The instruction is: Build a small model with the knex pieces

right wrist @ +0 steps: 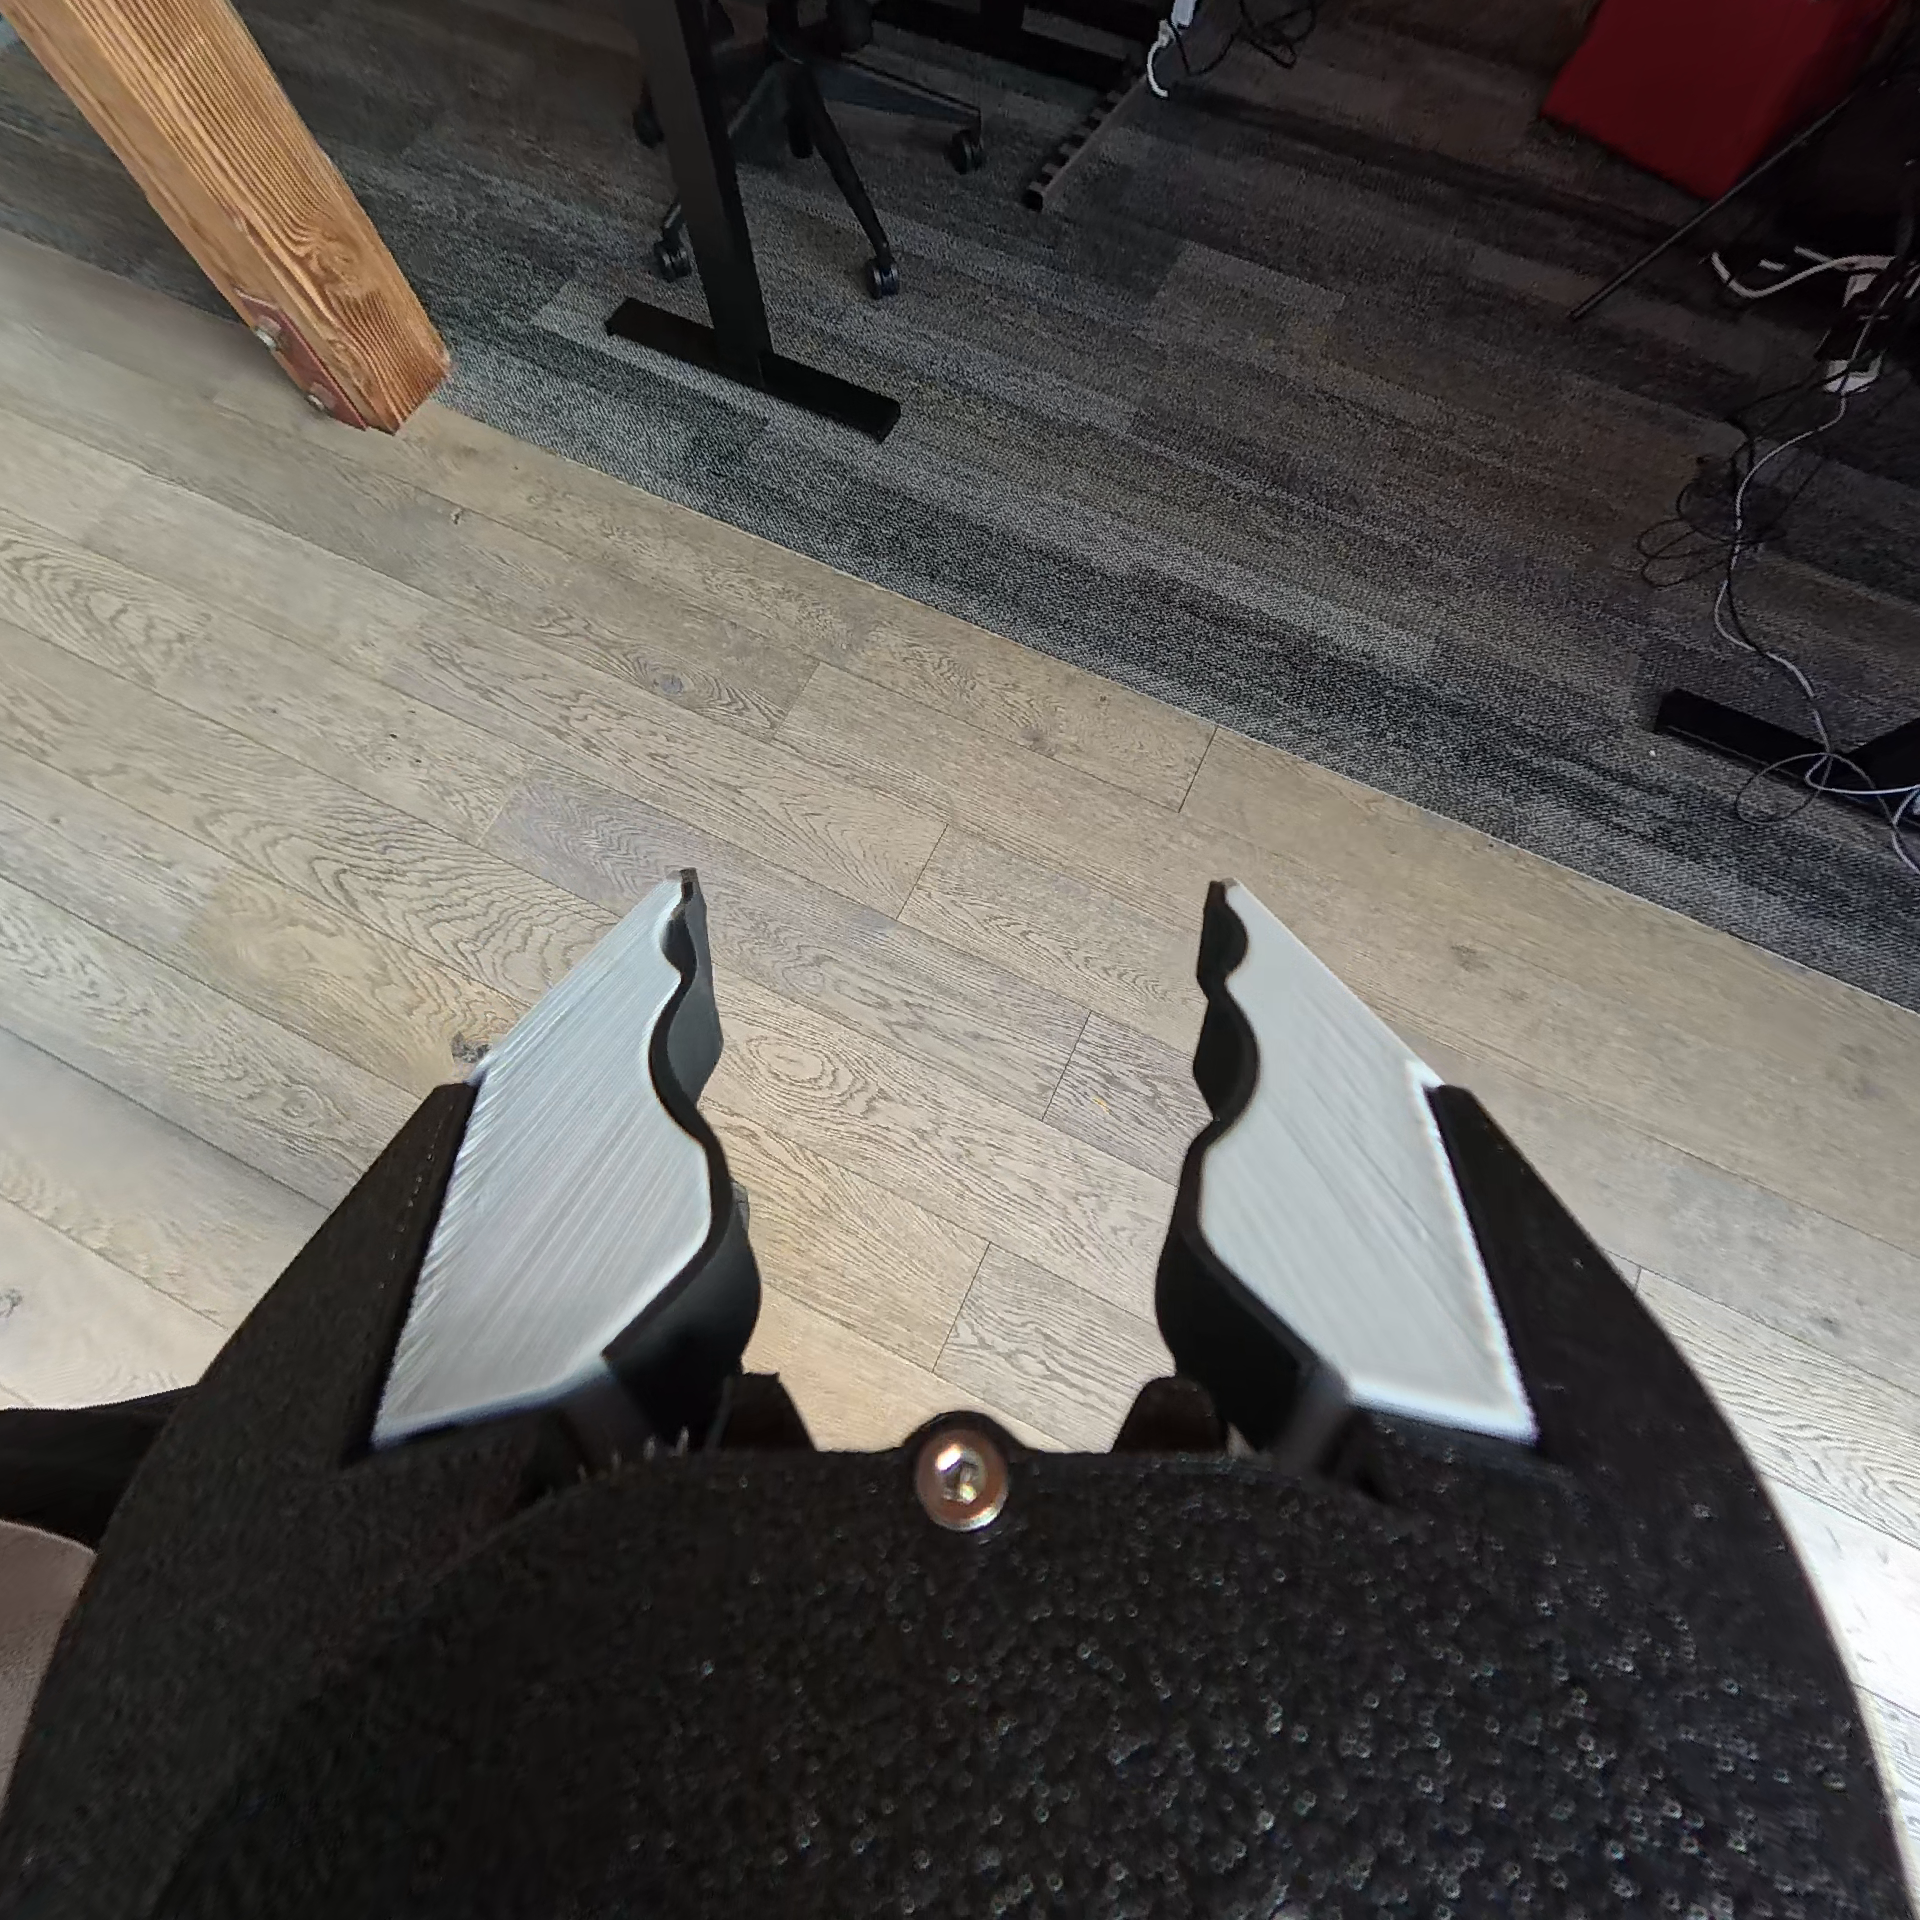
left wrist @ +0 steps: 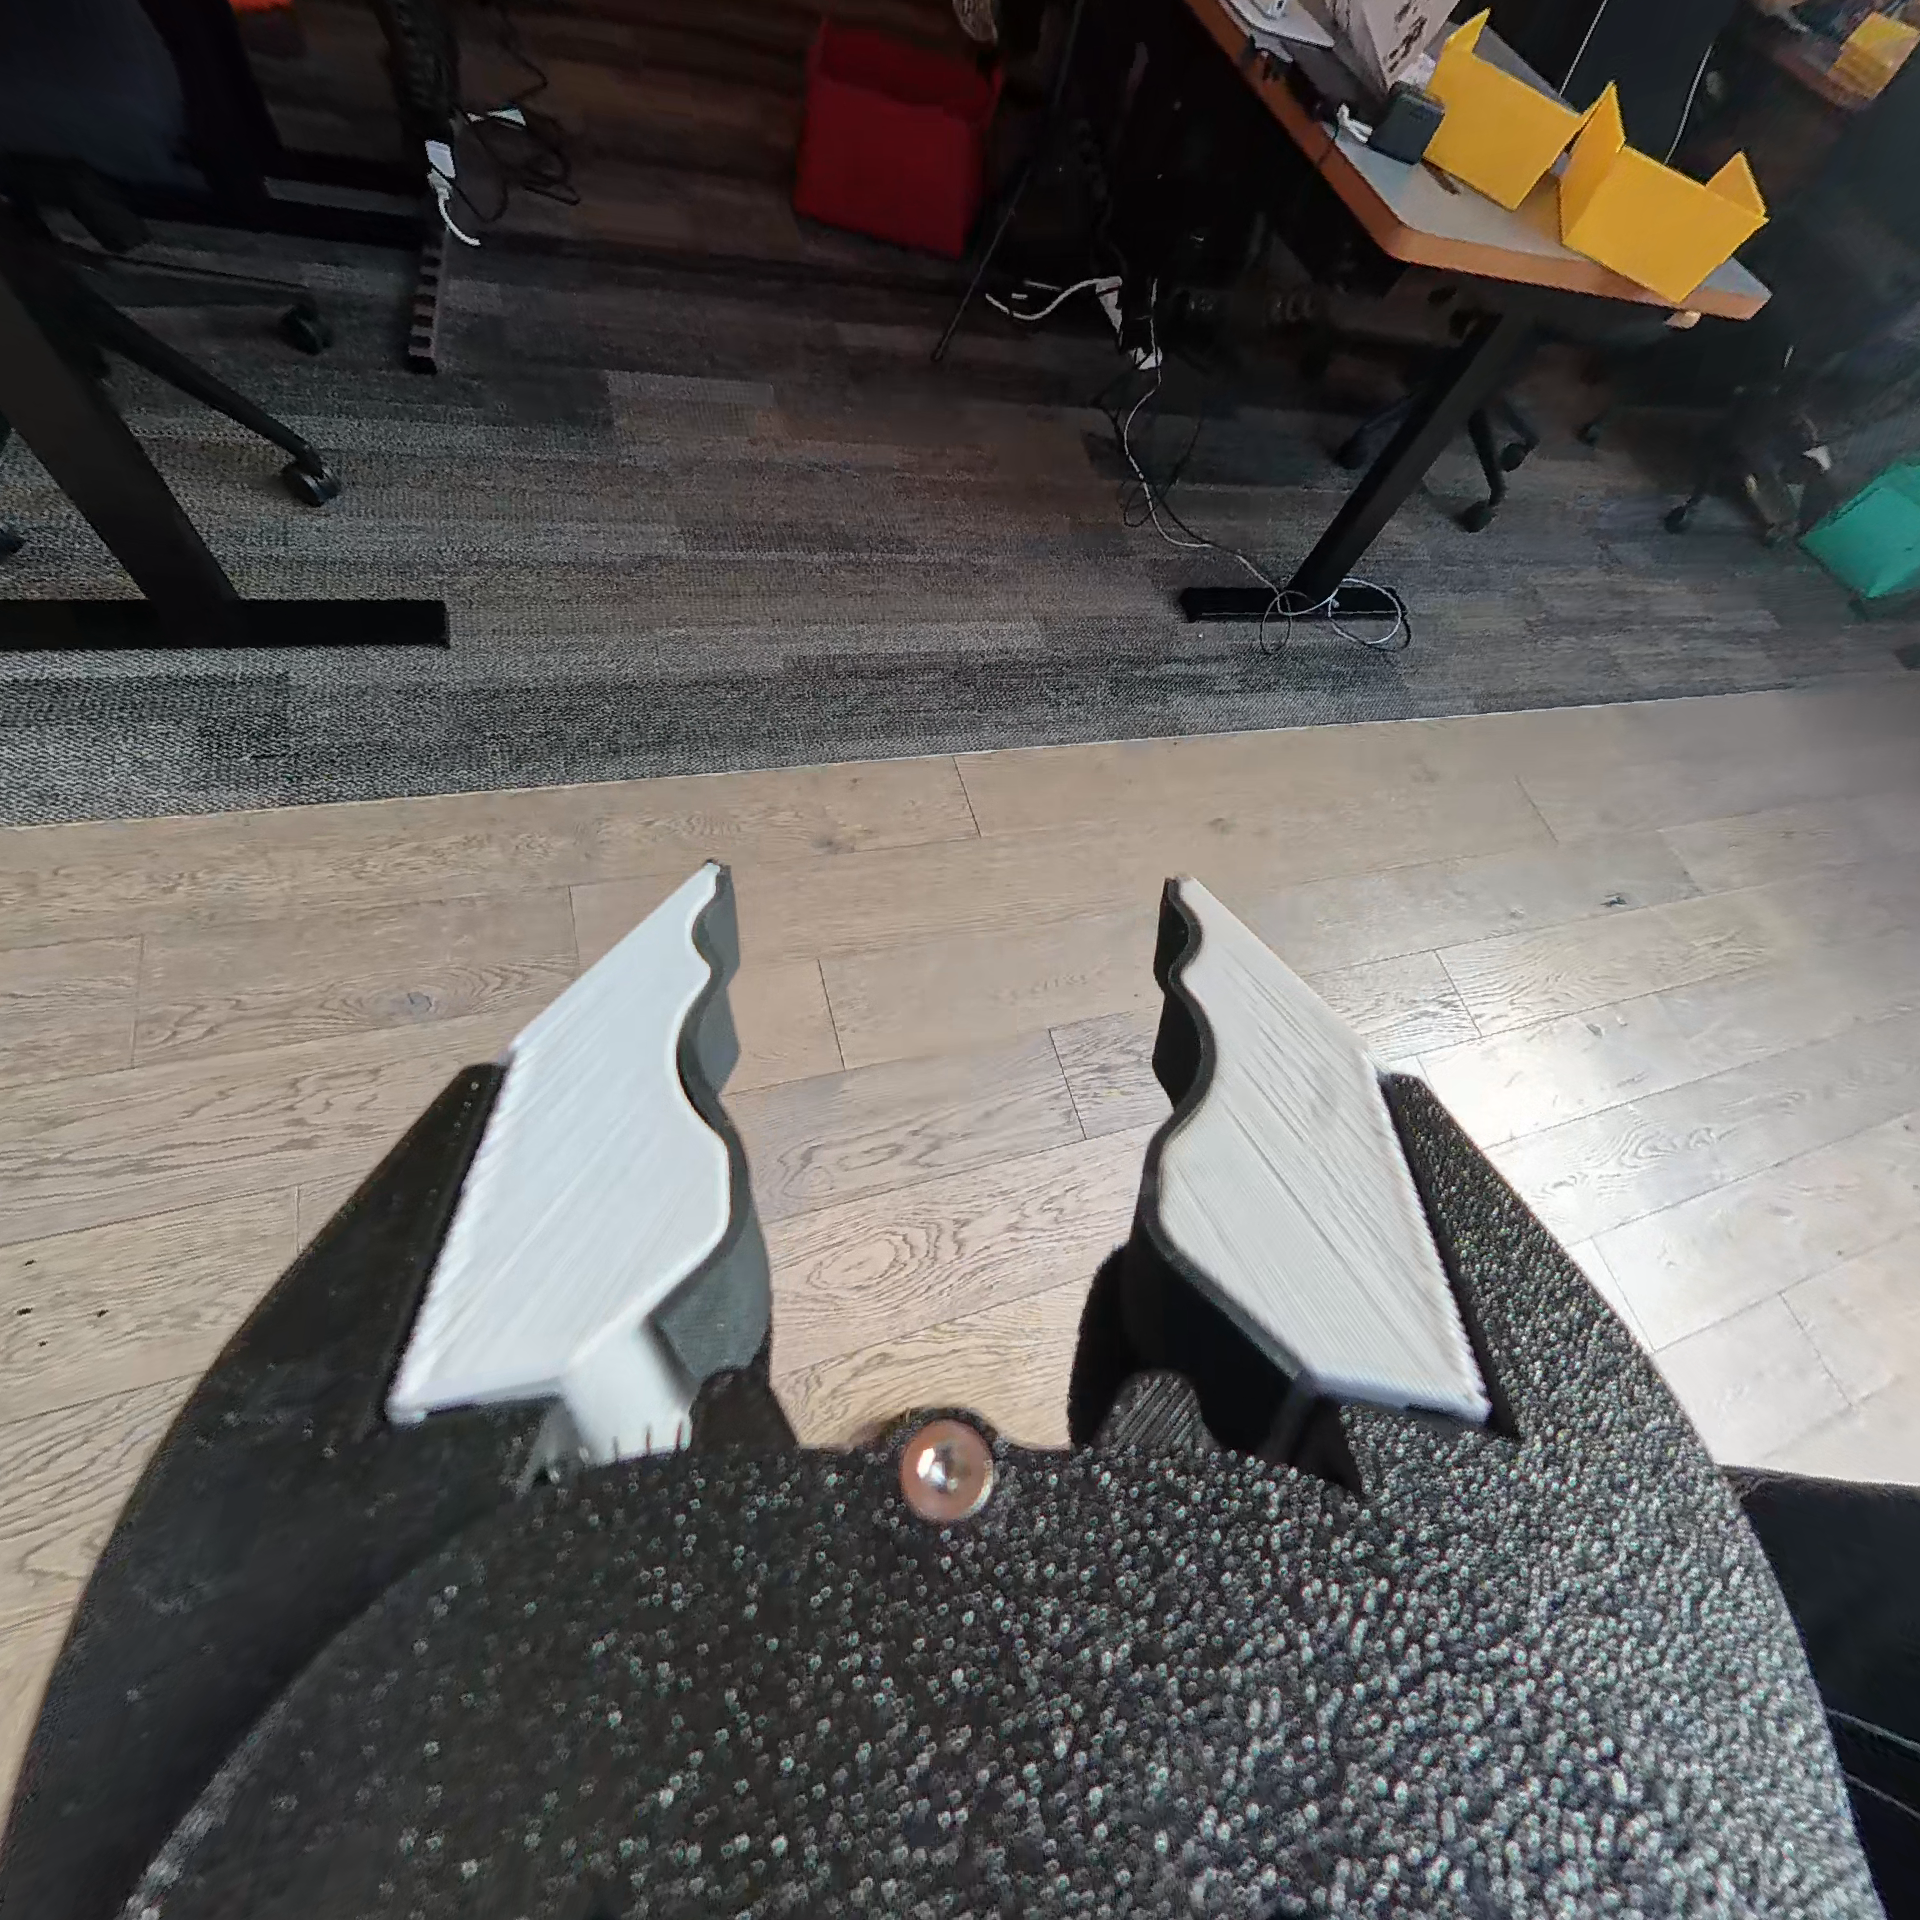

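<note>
My left gripper (left wrist: pixel 943 878) is open and empty, its white fingers (left wrist: pixel 613 1122) with black inner pads held in the air above a pale wood plank floor (left wrist: pixel 935 1039). My right gripper (right wrist: pixel 954 883) is open and empty too, its white fingers (right wrist: pixel 582 1164) spread wide above the same kind of plank floor (right wrist: pixel 520 727). Neither gripper touches anything. Neither view shows the other gripper.
Grey carpet (left wrist: pixel 727 520) begins beyond the planks. On it stand black desk legs (left wrist: pixel 104 468), a desk (left wrist: pixel 1475 223) with yellow open boxes (left wrist: pixel 1652 213), loose cables (left wrist: pixel 1195 499) and a red box (left wrist: pixel 894 145). A wooden post (right wrist: pixel 239 197) and chair castors (right wrist: pixel 881 275) show in the right wrist view.
</note>
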Motion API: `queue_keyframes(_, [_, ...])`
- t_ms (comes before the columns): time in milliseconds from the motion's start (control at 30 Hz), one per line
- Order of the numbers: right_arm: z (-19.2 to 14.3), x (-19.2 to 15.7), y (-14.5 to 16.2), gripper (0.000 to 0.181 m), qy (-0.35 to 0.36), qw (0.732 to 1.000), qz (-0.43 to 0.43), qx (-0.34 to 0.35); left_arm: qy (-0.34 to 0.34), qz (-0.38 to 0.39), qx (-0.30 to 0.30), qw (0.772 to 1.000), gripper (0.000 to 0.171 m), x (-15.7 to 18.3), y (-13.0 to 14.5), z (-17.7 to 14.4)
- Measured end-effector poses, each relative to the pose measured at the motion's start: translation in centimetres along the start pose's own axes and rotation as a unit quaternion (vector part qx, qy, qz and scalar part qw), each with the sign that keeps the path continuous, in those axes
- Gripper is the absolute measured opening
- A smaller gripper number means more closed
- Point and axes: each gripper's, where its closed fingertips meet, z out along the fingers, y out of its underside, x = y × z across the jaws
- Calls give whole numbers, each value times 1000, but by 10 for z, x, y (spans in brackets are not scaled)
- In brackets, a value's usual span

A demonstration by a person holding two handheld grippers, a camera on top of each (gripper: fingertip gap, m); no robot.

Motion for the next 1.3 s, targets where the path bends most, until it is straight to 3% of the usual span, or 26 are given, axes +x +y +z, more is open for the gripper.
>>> queue_keyframes(133, [-13,46,22,93,5,1000,1,8,5,23,-42,999,81,35,7,24])
queue_keyframes(233, [-37,97,47,93,16,1000,-18,18,31,33,-60,997,83,98,-5,61])
queue_keyframes(367, [-75,190,82,92,23,999,-3,46,60,41,-48,996,83,221,-41,123])
queue_keyframes(533, [-142,332,105,96,52,996,34,58,146,-33,16,989,83,423,-104,206])
queue_keyframes(633, [-180,410,113,98,85,993,45,65,205,3,14,979,83,530,-123,251])
queue_keyframes(733, [-201,475,120,98,123,987,58,82,228,57,17,972,83,597,-140,290])
queue_keyframes(833, [-189,518,125,98,127,984,89,93,218,71,20,973,84,622,-150,331])
queue_keyframes(933, [-158,546,111,98,102,986,89,102,189,70,12,979,85,622,-151,374])
queue_keyframes(1200, [-15,657,69,98,8,998,34,59,68,9,-42,997,84,569,-107,542])
queue_keyframes(1300, [42,712,37,95,-13,998,-1,64,29,-33,-19,999,81,559,-117,607])
